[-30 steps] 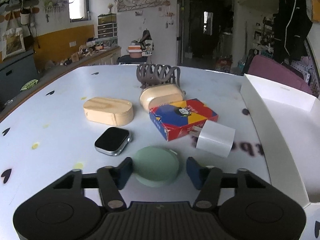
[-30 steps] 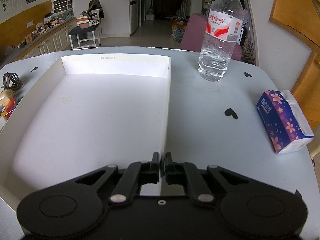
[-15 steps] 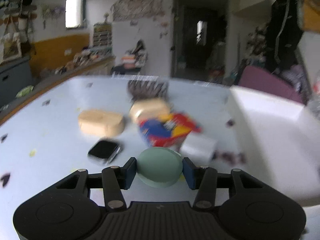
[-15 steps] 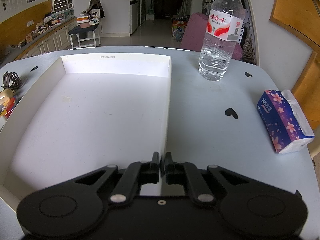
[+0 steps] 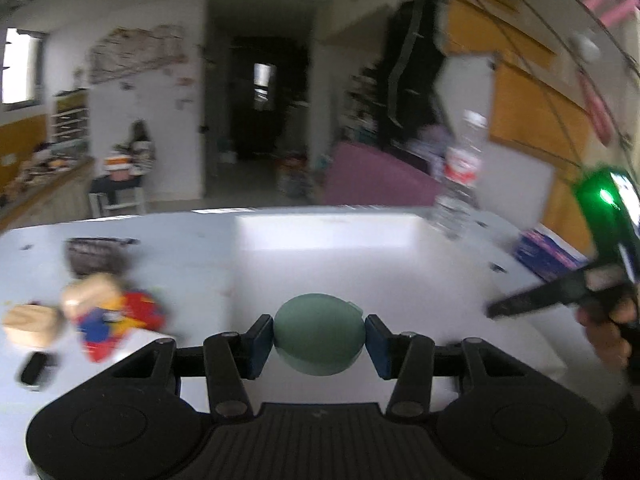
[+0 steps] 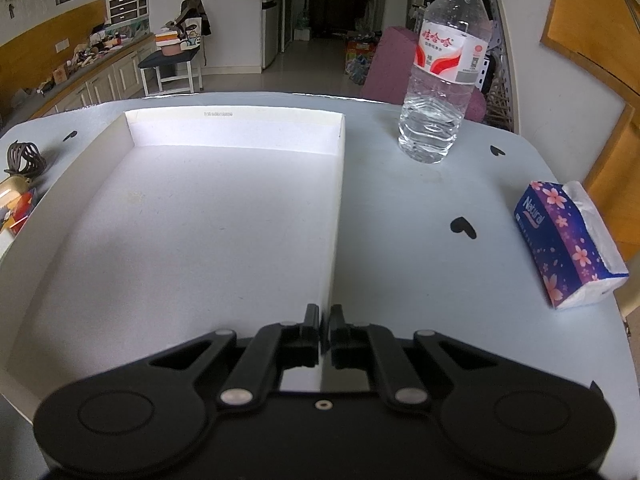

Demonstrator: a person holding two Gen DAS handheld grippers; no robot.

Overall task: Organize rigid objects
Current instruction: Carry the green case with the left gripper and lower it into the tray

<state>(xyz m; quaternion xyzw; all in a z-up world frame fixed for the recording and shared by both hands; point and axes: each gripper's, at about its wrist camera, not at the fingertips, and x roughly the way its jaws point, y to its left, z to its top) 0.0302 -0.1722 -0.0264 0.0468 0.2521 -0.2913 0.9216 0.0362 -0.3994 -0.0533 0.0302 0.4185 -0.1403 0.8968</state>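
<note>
The left gripper [image 5: 319, 336] clamps the green round case [image 5: 319, 334] above the white tray [image 5: 400, 272]; the right gripper [image 6: 325, 326], angled downward, pinches the tray's side wall.

Green case [image 5: 319, 335]; white tray [image 6: 236, 128]; floral purple tissues [image 6: 568, 240].

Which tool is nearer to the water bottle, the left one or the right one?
The right tool. It is shut on the tray's right wall, the wall facing the water bottle. The left tool holds the green case over the tray, farther from it.
</note>
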